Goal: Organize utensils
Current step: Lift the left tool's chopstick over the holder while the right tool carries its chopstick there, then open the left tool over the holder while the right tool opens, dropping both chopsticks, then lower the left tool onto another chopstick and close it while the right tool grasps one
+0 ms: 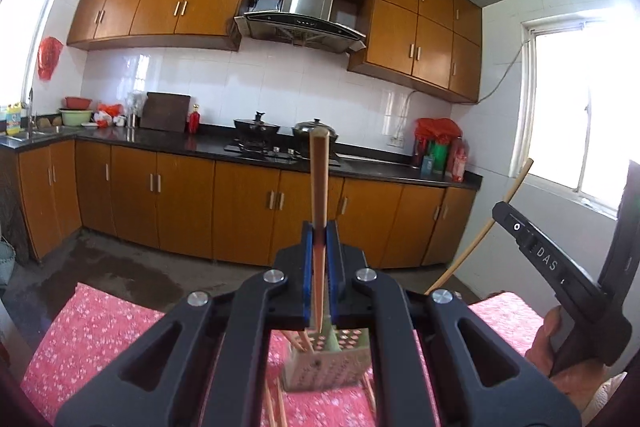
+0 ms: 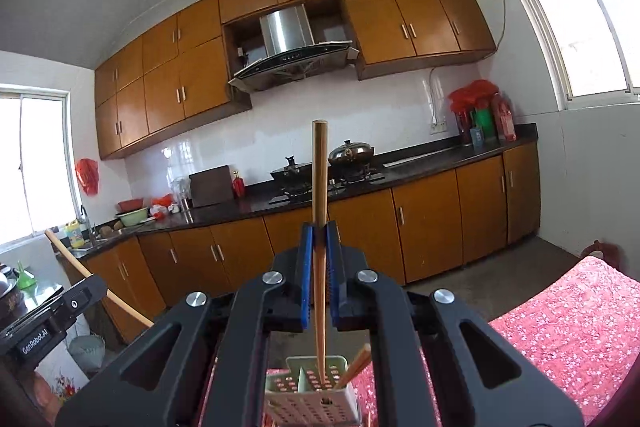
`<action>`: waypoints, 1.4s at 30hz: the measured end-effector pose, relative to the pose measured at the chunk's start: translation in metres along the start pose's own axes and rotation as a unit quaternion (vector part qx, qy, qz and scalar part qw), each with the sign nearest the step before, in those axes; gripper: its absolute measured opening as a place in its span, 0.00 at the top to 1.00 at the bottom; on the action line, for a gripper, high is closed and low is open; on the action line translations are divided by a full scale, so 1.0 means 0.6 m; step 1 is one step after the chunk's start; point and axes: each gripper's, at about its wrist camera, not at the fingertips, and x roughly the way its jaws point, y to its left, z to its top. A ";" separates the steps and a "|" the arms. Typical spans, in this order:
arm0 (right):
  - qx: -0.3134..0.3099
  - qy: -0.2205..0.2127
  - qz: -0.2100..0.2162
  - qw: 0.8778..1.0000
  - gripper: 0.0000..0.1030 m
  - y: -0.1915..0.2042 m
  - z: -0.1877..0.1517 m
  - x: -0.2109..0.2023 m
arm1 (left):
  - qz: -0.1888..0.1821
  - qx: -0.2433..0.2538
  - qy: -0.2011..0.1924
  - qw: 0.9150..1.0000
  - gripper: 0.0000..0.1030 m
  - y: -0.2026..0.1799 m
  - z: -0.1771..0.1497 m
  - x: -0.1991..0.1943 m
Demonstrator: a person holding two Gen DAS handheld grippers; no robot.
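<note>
My left gripper [image 1: 319, 231] is shut on a wooden chopstick [image 1: 319, 183] that stands upright, its lower end over a pale green perforated utensil holder [image 1: 332, 363] with other chopsticks inside. My right gripper [image 2: 319, 231] is shut on another wooden chopstick [image 2: 319, 187], also upright, with its lower tip inside the same holder [image 2: 316, 395], which holds one more leaning chopstick [image 2: 354, 365]. The right gripper's body [image 1: 560, 267] and its chopstick [image 1: 480, 227] show at the right of the left wrist view. The left gripper's body [image 2: 52, 319] shows at the left of the right wrist view.
The holder stands on a red floral tablecloth [image 1: 100, 339], with loose chopsticks [image 1: 276, 407] beside it. Beyond is a concrete floor and orange kitchen cabinets [image 1: 240, 211] with a dark counter, stove and pots [image 1: 256, 127]. Windows are at both sides.
</note>
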 end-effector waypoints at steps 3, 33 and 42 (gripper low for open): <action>0.001 0.015 -0.006 1.000 0.93 0.003 -0.022 0.026 | 0.001 -0.009 0.014 1.000 0.92 -0.001 -0.015 0.034; -0.012 0.386 -0.015 0.922 0.80 -0.139 -0.363 -0.045 | 0.088 -0.034 0.240 0.966 0.77 0.187 -0.316 -0.003; -0.070 0.410 -0.039 0.909 0.92 -0.105 -0.415 -0.046 | 0.032 -0.022 0.307 0.951 0.78 0.131 -0.412 0.007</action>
